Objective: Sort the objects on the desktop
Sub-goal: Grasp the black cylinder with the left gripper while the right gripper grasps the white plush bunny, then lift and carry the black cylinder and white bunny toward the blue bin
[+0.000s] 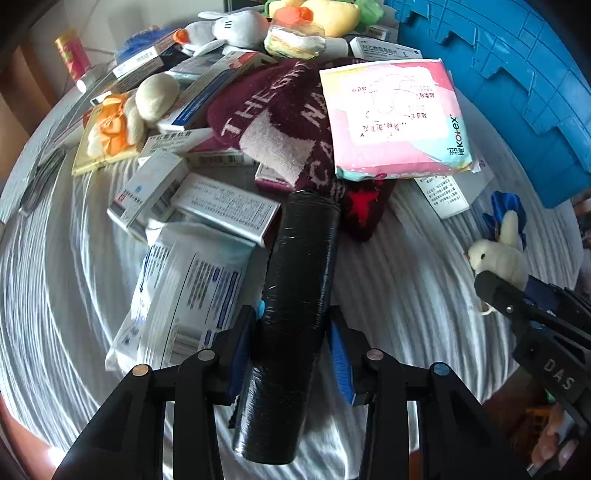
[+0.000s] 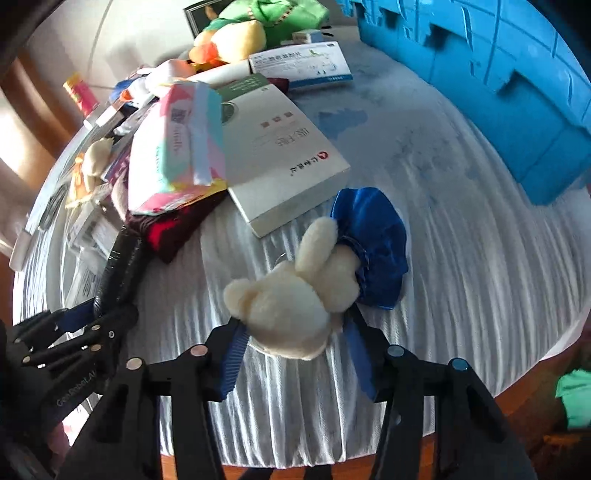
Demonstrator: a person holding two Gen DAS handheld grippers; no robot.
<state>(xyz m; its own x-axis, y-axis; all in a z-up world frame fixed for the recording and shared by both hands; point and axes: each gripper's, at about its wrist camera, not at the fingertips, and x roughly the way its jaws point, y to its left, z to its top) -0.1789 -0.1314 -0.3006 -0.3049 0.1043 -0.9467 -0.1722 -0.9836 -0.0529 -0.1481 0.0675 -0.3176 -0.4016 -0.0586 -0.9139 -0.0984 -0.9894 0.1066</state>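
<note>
My left gripper (image 1: 295,332) is shut on a black roll (image 1: 295,295) and holds it above the white cloth; the roll also shows in the right wrist view (image 2: 118,266). My right gripper (image 2: 295,339) is shut on a cream plush bear with a blue skirt (image 2: 295,306); the bear also shows in the left wrist view (image 1: 502,254). Beyond the roll lies a pile: a maroon knitted cloth (image 1: 280,122), a pink Kotex pack (image 1: 395,118), several medicine boxes (image 1: 225,210) and a bagged packet (image 1: 184,295).
A blue plastic crate (image 1: 517,74) stands at the right, also in the right wrist view (image 2: 498,85). Plush toys (image 1: 236,29) and a red can (image 1: 72,55) sit at the back. A grey box (image 2: 280,158) lies beyond the bear. The table's wooden edge (image 2: 480,417) is near.
</note>
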